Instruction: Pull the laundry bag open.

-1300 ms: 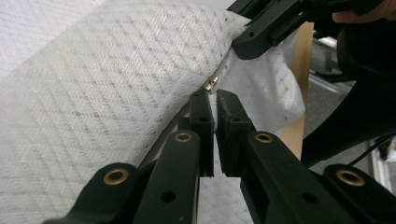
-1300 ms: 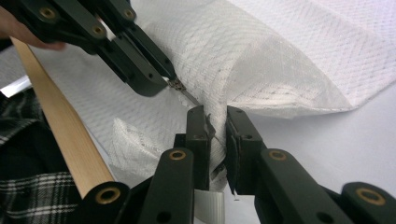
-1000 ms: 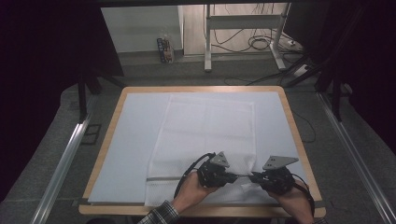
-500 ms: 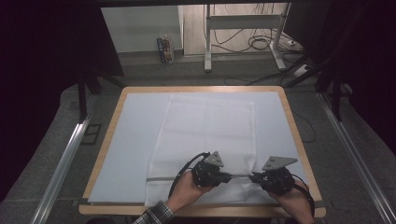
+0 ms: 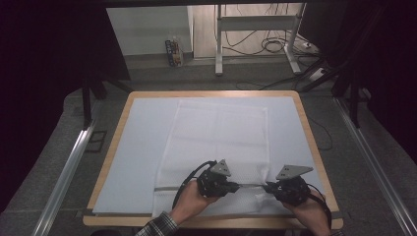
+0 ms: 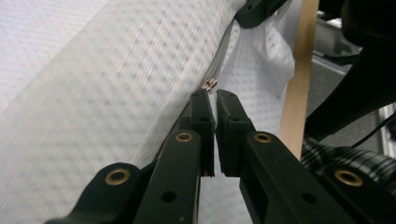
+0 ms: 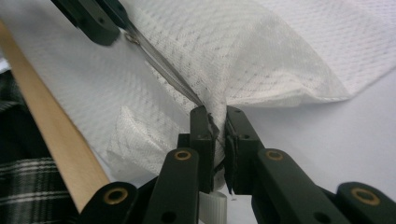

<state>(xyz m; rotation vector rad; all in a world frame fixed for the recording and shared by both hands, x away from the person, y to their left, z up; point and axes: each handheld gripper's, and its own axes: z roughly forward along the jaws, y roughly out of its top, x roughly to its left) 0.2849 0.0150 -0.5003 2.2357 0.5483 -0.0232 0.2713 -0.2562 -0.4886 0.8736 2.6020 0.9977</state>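
Right jaws [image 7: 217, 119] clamp the bag [image 5: 216, 142] corner, left jaws [image 6: 214, 100] clenched on the zip pull [image 6: 209, 84]; a hard tug could slip the pull or snag mesh.

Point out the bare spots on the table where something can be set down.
Free: the strip of mat left of the mesh bag, and the narrower strip right of it. Crowded: the near edge, where the left tool and right tool grip the bag's zipper.

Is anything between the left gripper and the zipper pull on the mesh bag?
Nothing visible. The left gripper sits shut right at the zipper pull on the mesh bag, with only the zipper beyond it. The right gripper pinches the bag's bunched end.
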